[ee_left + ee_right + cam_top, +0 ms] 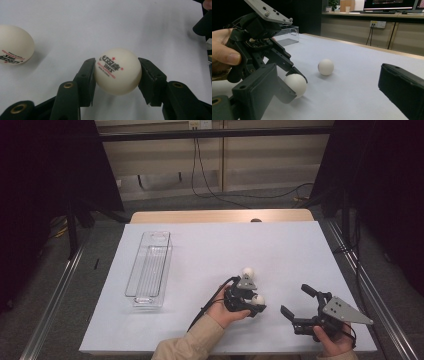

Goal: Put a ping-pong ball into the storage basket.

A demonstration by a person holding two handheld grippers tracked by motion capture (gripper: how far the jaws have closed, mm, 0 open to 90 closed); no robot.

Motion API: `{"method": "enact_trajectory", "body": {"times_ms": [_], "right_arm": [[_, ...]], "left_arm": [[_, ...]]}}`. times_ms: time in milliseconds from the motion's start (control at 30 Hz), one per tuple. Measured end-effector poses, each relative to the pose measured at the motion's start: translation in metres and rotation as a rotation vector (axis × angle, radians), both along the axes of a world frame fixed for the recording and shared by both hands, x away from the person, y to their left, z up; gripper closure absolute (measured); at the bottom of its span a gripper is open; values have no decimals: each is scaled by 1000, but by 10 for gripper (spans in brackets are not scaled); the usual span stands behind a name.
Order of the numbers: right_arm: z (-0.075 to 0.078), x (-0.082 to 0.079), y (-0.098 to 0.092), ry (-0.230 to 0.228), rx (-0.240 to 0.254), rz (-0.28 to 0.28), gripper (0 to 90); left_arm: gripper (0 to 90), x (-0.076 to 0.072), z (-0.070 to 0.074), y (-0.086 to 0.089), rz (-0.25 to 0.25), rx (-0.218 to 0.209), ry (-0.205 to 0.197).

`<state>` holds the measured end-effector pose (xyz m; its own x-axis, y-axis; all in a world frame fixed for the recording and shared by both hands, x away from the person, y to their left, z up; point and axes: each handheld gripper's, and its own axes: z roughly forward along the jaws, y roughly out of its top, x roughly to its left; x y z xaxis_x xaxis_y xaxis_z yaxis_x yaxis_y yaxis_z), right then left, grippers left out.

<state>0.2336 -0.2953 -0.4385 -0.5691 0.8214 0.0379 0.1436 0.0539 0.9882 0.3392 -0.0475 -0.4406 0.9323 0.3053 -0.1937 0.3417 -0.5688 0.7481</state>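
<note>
A white ping-pong ball (117, 71) with red and black print sits between the two black jaws of my left gripper (117, 75), and both pads press on its sides. From above, that ball (258, 299) and the left gripper (256, 304) rest low over the white table sheet, right of centre. A second ball (247, 272) lies loose just beyond; it also shows as a ball (15, 45) at the left and a ball (326, 67) farther off. My right gripper (296, 300) stands open to the right with nothing between its jaws, facing the held ball (295, 85).
A long clear plastic bin (150, 267) stands empty on the left side of the white sheet (210, 245). The table's front edge runs close under both hands. Black frame rails flank the table, and cables hang at the back.
</note>
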Motion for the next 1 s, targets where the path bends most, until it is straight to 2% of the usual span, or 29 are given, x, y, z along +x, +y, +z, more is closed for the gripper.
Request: {"method": "enact_trajectory", "body": {"times_ms": [133,1000], "right_arm": [[0,0,0,-2,1,0,24],[1,-1,0,-2,0,3,24]], "left_arm": [[509,1,3,3,0,-10,-2],[510,5,11,19,22,-8,13]]}}
